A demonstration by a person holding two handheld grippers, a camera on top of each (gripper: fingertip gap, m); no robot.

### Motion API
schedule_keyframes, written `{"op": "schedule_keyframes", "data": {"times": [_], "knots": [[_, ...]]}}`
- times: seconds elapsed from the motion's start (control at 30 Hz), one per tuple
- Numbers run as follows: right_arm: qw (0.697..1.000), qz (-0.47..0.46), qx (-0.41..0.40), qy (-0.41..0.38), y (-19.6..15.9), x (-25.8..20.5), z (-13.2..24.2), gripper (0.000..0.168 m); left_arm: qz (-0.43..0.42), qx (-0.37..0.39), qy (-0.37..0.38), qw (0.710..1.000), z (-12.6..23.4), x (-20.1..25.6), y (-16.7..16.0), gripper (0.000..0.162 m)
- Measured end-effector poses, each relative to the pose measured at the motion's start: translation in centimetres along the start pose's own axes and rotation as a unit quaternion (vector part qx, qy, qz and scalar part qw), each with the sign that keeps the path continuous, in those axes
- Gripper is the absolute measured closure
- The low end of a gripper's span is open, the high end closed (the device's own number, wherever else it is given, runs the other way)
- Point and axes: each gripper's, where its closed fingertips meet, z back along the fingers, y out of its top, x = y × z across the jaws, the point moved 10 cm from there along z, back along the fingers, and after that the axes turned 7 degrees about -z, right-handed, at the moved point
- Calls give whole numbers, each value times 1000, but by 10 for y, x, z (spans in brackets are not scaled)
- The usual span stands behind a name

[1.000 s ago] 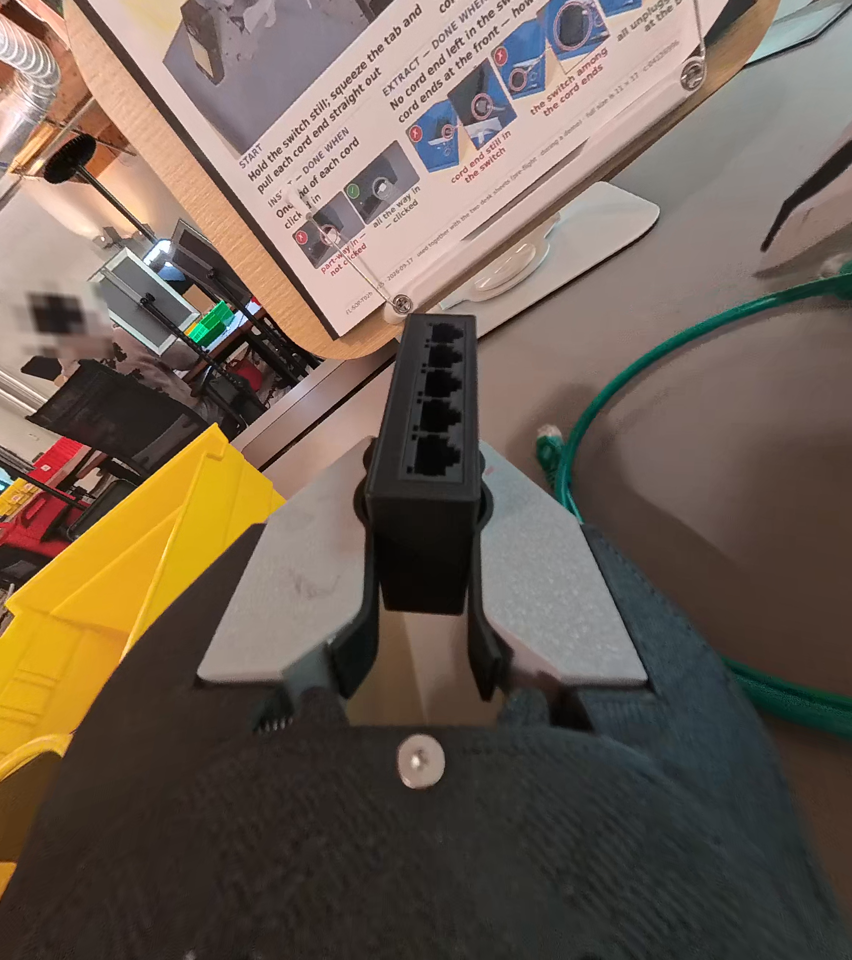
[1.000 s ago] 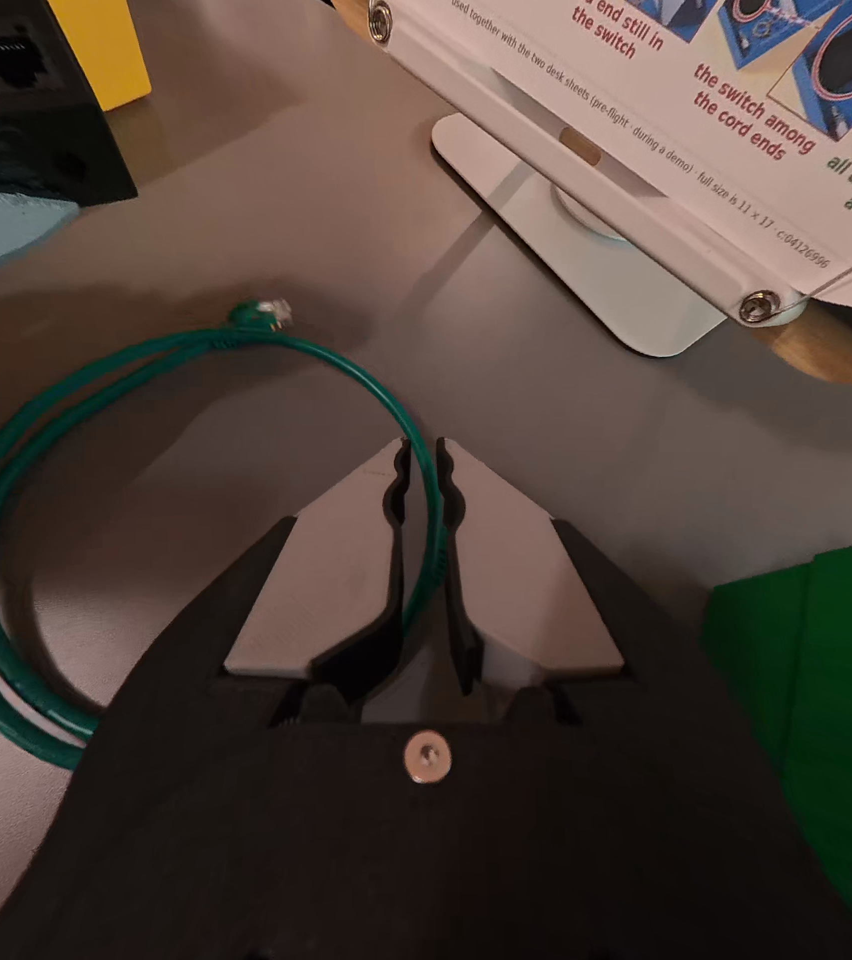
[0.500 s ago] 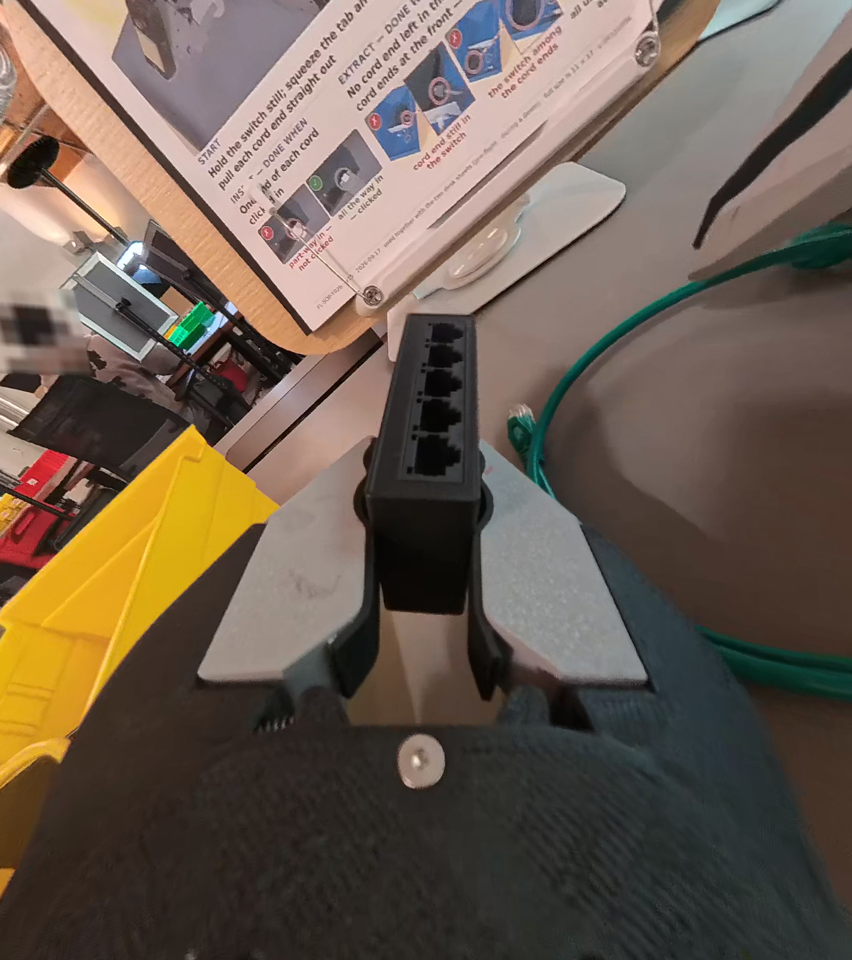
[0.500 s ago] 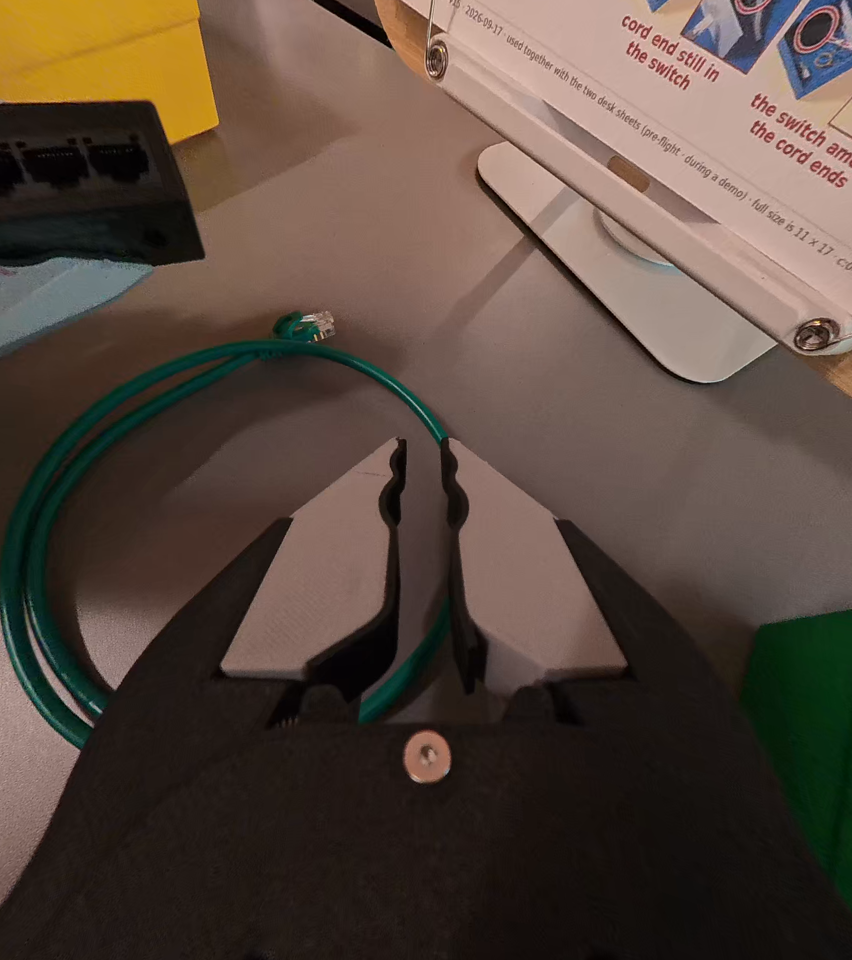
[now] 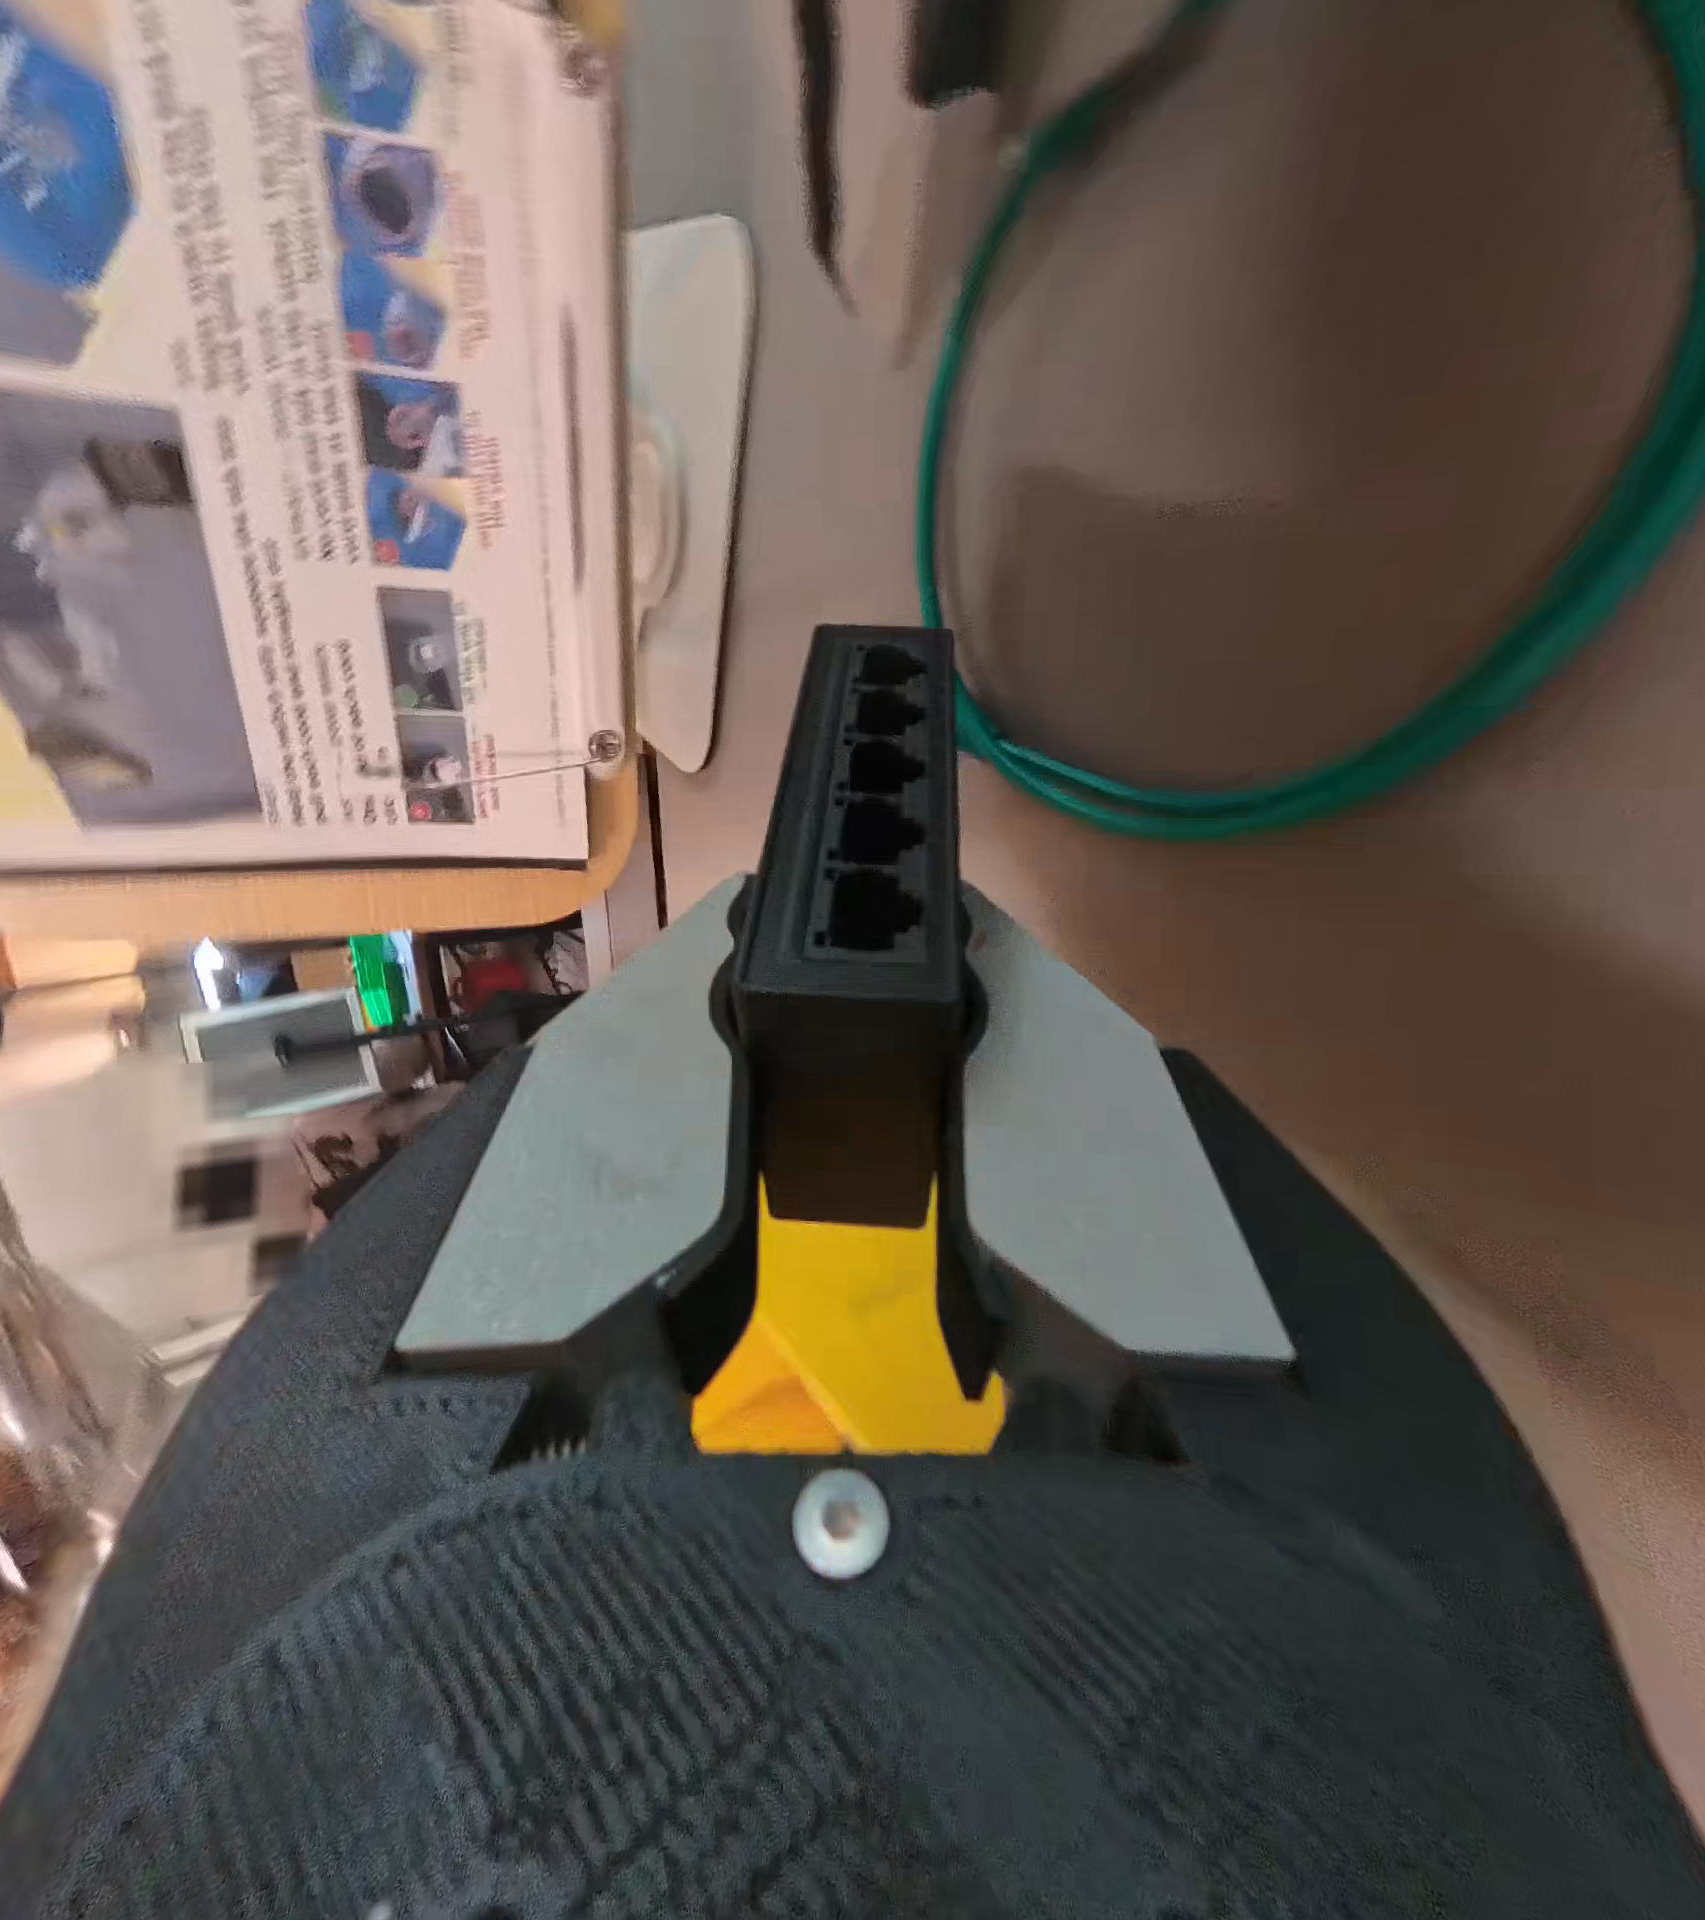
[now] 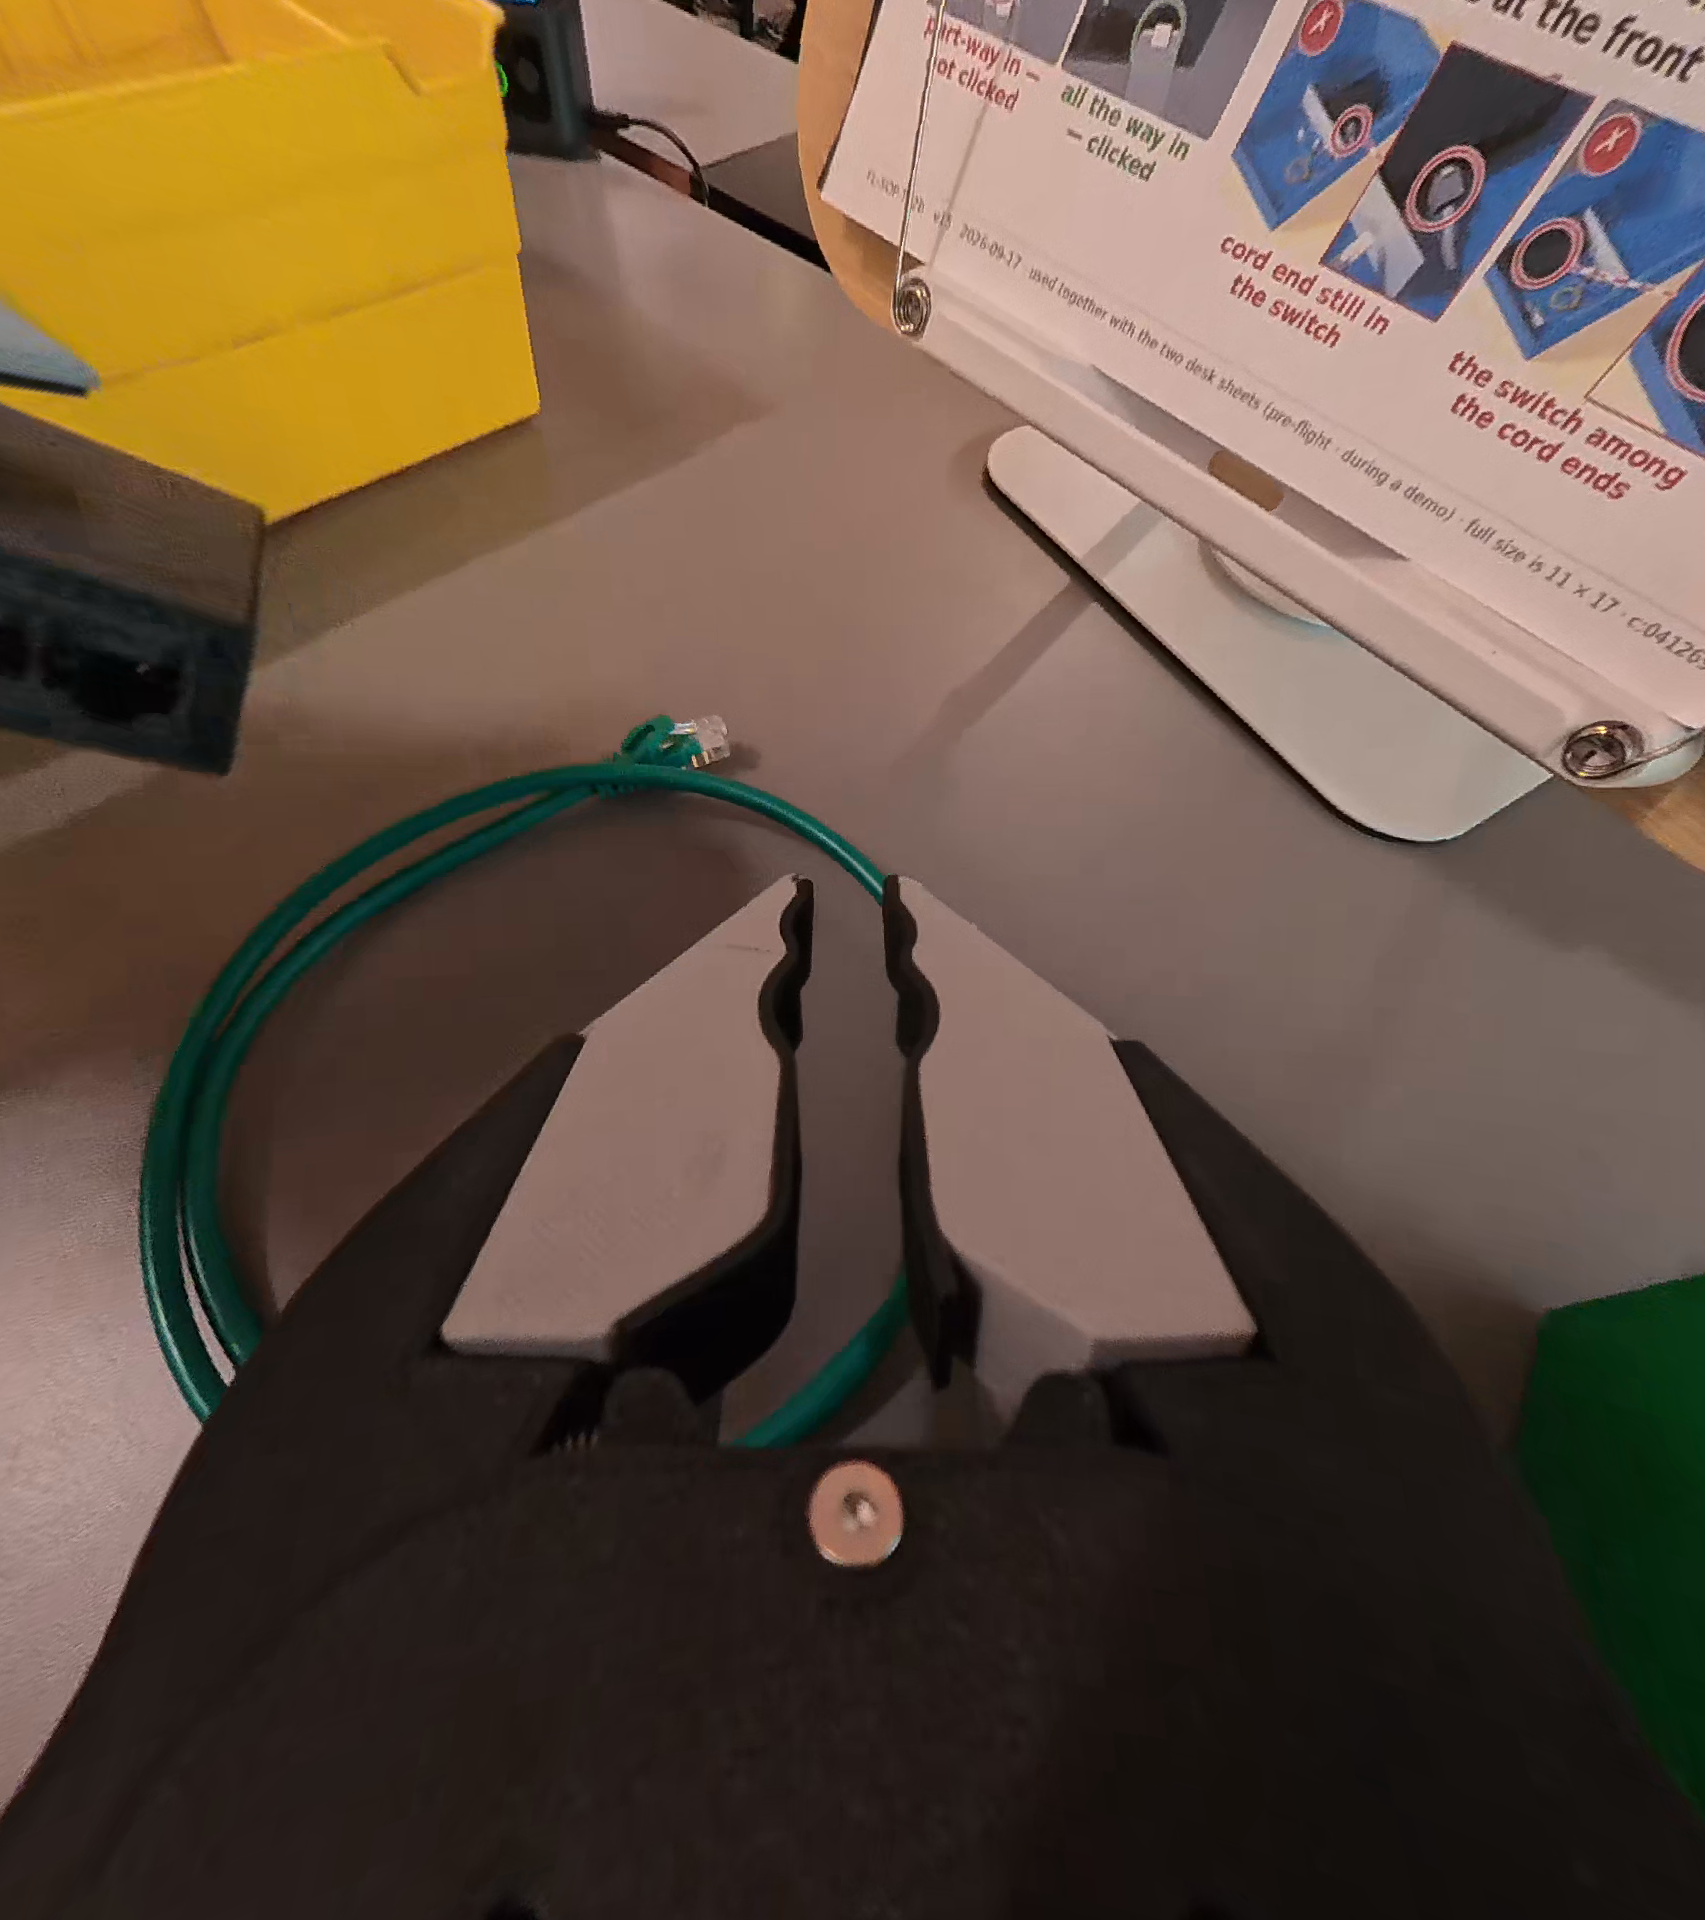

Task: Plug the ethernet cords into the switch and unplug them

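Observation:
My left gripper (image 5: 853, 940) is shut on a black switch (image 5: 853, 821), held by its sides with the row of empty ports facing the camera. The switch also shows blurred at the left edge of the right wrist view (image 6: 69, 623), above the grey table (image 6: 827, 582). A green ethernet cord (image 6: 204, 1091) lies coiled on the table, its clear plug (image 6: 697, 736) free just ahead of my right gripper (image 6: 846, 894). The right gripper's jaws stand a narrow gap apart and hold nothing; the cord runs on the table under them. The cord's loop shows in the left wrist view (image 5: 1554, 623).
A yellow bin (image 6: 256, 260) stands at the back left, and shows under the left gripper (image 5: 848, 1371). A printed instruction sheet (image 6: 1347, 312) leans on a white stand (image 6: 1295, 665) at the back right. A green object (image 6: 1679, 1507) sits at the right edge. The gap from one gripper's tips to the other's is roughly 12 centimeters. To the green object (image 6: 1679, 1507): right tips about 15 centimeters, left tips about 30 centimeters.
The left gripper has rolled about a quarter turn with the switch, over the yellow bin. The right gripper has drawn back from the cord, and the switch has come nearer in its view.

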Motion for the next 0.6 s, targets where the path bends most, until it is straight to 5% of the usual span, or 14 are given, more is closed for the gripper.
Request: {"op": "schedule_keyframes", "data": {"times": [0.13, 0.3, 0.43, 0.6], "knots": [[1000, -10, 5, 10, 1, 1, 1, 158, -148, -20, -139, 979, 12, 0, -1, 129], [1000, -8, 4, 12, 1, 0, 1, 158, -237, -59, -286, 927, 10, 24, 0, 130], [1000, -9, 1, 14, 0, 0, -1, 158, -307, -148, -319, 884, -4, 35, -10, 130], [1000, -9, 0, 15, -1, 0, -2, 158, -314, -181, -343, 866, -19, 37, -9, 129]]}}
